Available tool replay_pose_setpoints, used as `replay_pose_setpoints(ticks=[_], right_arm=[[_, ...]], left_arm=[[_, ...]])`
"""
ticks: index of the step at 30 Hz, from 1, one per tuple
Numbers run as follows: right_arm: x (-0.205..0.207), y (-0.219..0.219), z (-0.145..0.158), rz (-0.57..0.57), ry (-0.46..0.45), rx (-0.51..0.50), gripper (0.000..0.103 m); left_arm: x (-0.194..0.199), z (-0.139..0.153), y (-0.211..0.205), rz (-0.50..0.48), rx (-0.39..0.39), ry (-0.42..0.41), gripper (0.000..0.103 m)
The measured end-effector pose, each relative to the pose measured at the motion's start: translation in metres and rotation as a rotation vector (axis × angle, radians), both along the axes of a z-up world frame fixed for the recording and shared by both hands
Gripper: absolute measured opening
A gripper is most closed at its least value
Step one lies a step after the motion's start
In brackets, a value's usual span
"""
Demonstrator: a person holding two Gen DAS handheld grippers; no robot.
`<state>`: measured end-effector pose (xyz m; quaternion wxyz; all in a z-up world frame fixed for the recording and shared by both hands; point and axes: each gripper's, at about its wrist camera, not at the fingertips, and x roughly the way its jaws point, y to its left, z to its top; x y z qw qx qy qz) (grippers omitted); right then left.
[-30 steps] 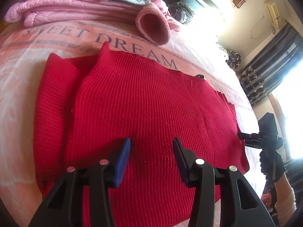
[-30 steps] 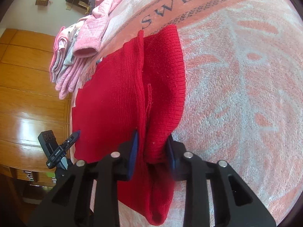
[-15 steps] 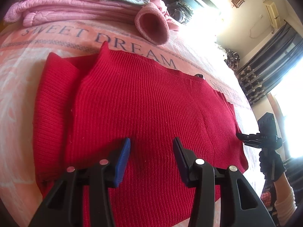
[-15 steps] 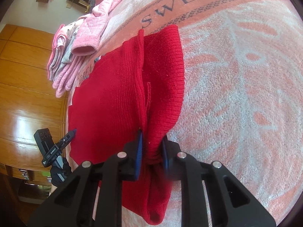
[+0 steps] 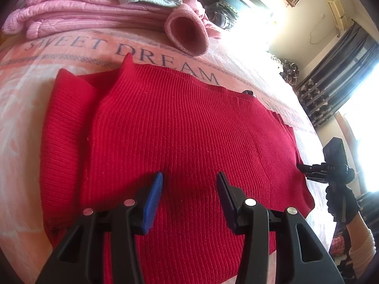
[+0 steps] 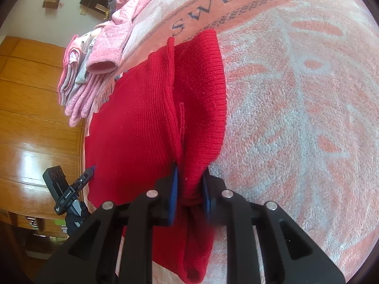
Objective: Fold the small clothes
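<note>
A red ribbed knit sweater [image 5: 184, 127] lies spread on a pink bedspread [image 5: 21, 94], one sleeve folded along its left side. My left gripper [image 5: 189, 189] hovers open over the sweater's near half, nothing between its blue pads. In the right wrist view the same red sweater [image 6: 142, 118] shows its sleeve bunched into a raised fold. My right gripper [image 6: 189, 184] is shut on that fold of red knit. The right gripper [image 5: 315, 168] also appears at the sweater's far right edge in the left wrist view, held by a gloved hand [image 5: 341, 203].
A stack of pink and pale blue folded clothes [image 5: 94, 7] sits at the bed's far side, with a pink cuff [image 5: 187, 33] hanging toward the sweater. A wooden wardrobe [image 6: 30, 118] stands beyond the bed edge. The bedspread [image 6: 308, 118] stretches right of the sweater.
My right gripper has closed from partly open onto the sleeve fold, pinching and lifting it slightly. My left gripper has stayed open and nearly still.
</note>
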<state>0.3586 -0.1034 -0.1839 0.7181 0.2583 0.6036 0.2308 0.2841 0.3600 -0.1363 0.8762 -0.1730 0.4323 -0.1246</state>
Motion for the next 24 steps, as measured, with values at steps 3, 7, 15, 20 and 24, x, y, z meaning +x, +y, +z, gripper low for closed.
replay_pose_setpoints(ticks=[3, 7, 15, 20, 24], right_arm=[[0.001, 0.013, 0.02, -0.002, -0.008, -0.078, 0.017], [0.003, 0.046, 0.061, 0.036, -0.061, -0.129, 0.016], [0.0, 0.155, 0.105, 0.181, -0.124, -0.223, 0.016], [0.0, 0.221, 0.095, 0.259, -0.12, -0.229, 0.016], [-0.002, 0.261, 0.07, 0.304, -0.083, -0.258, 0.016]], left_arm=[[-0.006, 0.003, 0.006, 0.018, -0.046, 0.006, 0.048], [-0.018, 0.009, 0.015, 0.001, -0.041, -0.002, 0.048], [-0.032, 0.003, 0.032, -0.015, -0.086, 0.015, 0.048], [-0.035, -0.004, 0.038, -0.03, -0.104, 0.028, 0.048], [-0.033, -0.007, 0.041, -0.037, -0.127, 0.03, 0.048]])
